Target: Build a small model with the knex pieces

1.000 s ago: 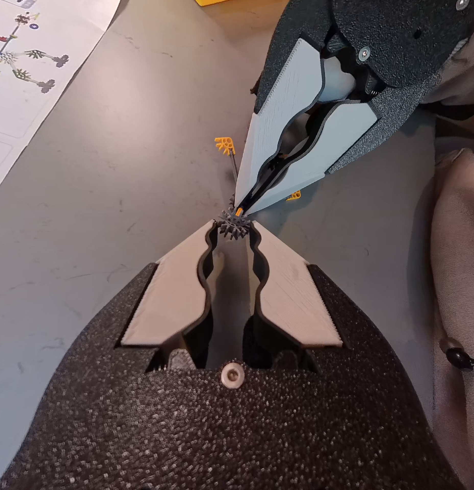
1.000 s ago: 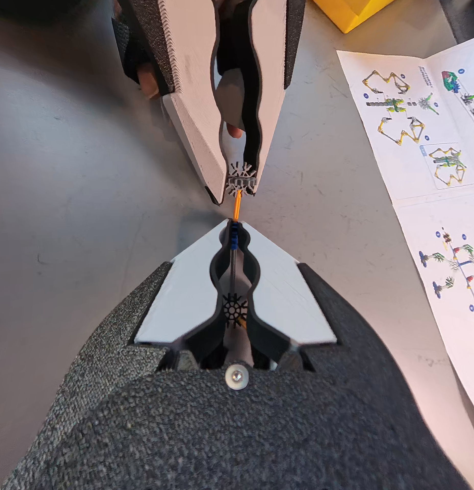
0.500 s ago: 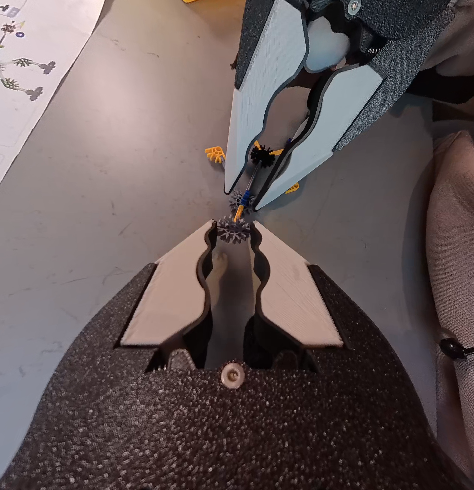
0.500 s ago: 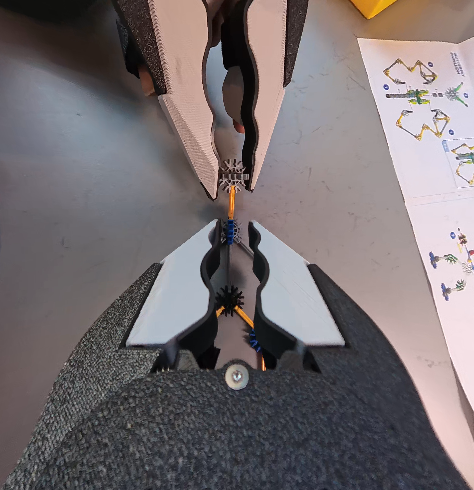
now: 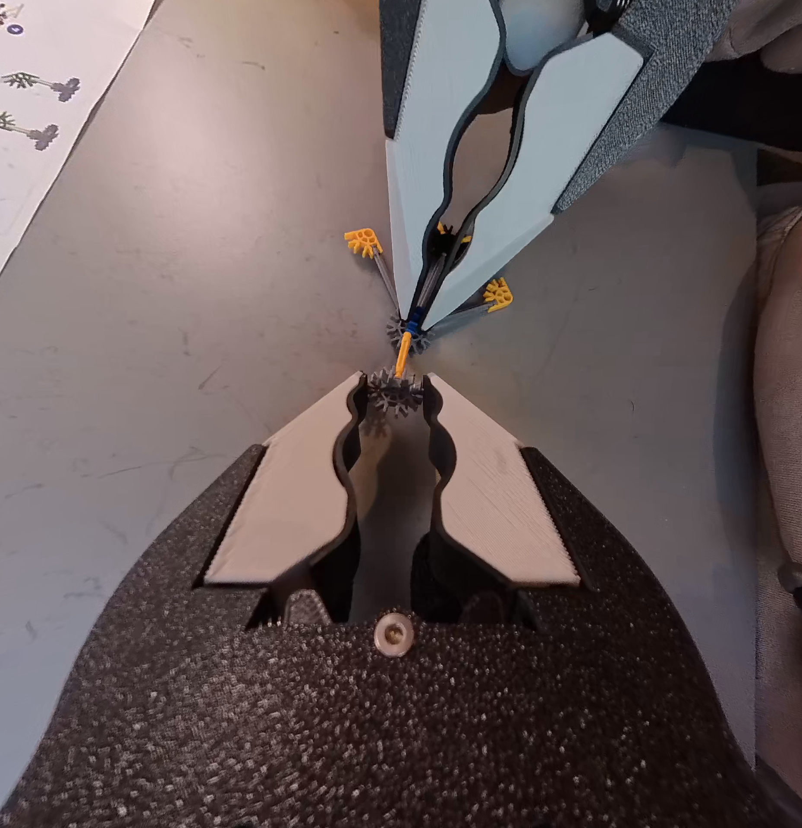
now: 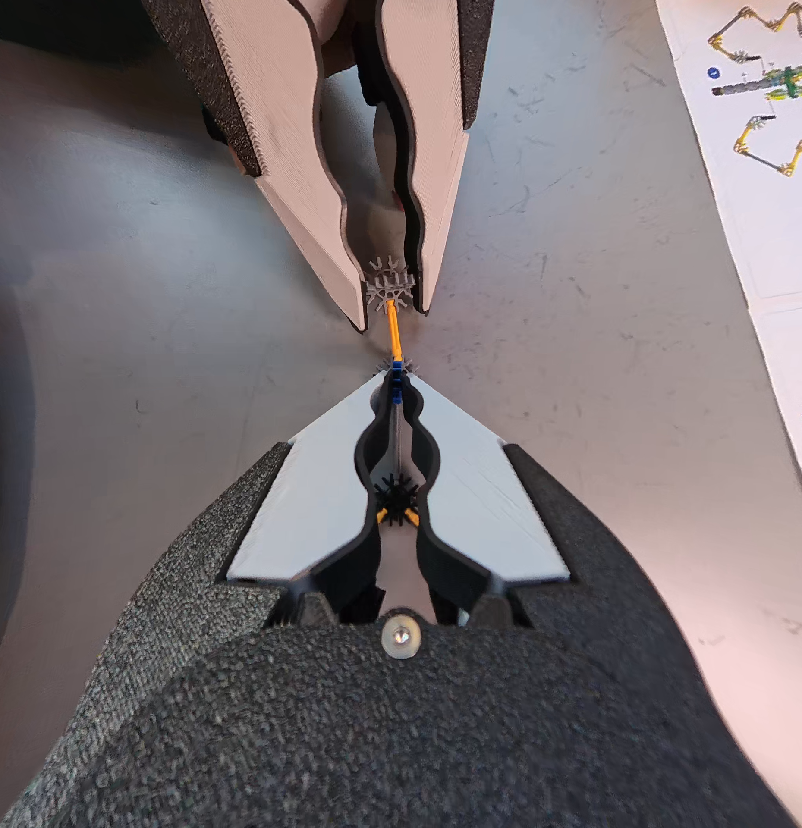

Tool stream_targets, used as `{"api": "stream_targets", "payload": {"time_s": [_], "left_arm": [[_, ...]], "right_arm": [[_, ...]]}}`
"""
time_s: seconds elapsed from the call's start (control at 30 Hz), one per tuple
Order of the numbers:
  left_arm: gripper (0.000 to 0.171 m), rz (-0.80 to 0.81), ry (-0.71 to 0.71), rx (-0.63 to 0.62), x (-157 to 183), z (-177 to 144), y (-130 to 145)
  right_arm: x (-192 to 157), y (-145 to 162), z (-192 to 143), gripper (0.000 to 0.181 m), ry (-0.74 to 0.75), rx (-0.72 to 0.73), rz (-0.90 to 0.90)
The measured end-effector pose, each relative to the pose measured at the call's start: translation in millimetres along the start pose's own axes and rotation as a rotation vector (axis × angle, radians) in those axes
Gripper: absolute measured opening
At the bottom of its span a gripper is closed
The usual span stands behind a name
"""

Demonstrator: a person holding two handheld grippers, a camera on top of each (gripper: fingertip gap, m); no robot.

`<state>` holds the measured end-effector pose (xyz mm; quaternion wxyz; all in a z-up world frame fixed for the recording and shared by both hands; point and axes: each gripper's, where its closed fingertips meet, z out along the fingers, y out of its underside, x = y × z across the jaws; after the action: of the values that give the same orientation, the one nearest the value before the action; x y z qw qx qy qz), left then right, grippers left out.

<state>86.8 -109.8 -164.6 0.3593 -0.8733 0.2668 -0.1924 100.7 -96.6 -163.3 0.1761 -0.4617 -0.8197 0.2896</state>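
Note:
My left gripper (image 5: 395, 381) is shut on a grey snowflake connector (image 5: 395, 395) at its fingertips. A short yellow rod (image 5: 403, 354) runs from it to a second grey connector (image 5: 408, 337) on the table. My right gripper (image 6: 395, 375) is shut on that toy assembly at a blue clip (image 6: 395, 385) and a thin grey rod. A black snowflake connector (image 6: 396, 495) sits between its fingers farther back. Two yellow corner connectors (image 5: 364, 242) (image 5: 497, 295) stick out on grey rods either side of the right gripper (image 5: 414, 323). The left gripper (image 6: 392, 316) faces it tip to tip.
The grey table (image 5: 210, 313) is scuffed. A white instruction sheet lies at the far left in the left wrist view (image 5: 31, 112) and at the right in the right wrist view (image 6: 771, 201). Beige fabric (image 5: 784, 425) lies along the right edge. Left and right tips are no more than a few centimetres apart.
My right gripper opened half a second ago and has shut again on the assembly. More of the yellow rod shows between the two grippers. The left gripper has kept its hold.

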Motion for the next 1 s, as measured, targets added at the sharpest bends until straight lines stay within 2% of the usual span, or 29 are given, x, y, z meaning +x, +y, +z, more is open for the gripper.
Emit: {"api": "stream_targets", "payload": {"time_s": [0.13,0.33,0.57,0.73,0.83,1.0], "left_arm": [[0.024,-0.006,0.013,-0.009,1.8,-1.8,0.3],[0.024,-0.101,0.077,0.001,3.5,-6.0,0.8],[0.024,-0.148,0.155,0.012,10.8,-6.6,0.5],[0.024,-0.145,0.261,0.007,27.7,-9.7,1.5],[0.024,-0.144,0.320,-0.010,38.2,-9.5,4.1],[0.024,-0.147,0.305,-0.001,34.9,-9.2,3.3]], "right_arm": [[0.6,1.2,-1.2,0.001,-0.112,0.006,0.054],[-3.5,1.8,-3.1,0.002,-0.335,0.011,0.169],[-20.5,-2.1,-13.2,0.003,-0.716,-0.054,0.406],[-37.5,-6.7,-23.6,0.003,-0.956,-0.159,0.489],[-38.1,-2.2,-20.2,0.004,-1.015,-0.242,0.507],[-22.8,0.5,-11.8,0.005,-1.005,-0.333,0.480]]}}
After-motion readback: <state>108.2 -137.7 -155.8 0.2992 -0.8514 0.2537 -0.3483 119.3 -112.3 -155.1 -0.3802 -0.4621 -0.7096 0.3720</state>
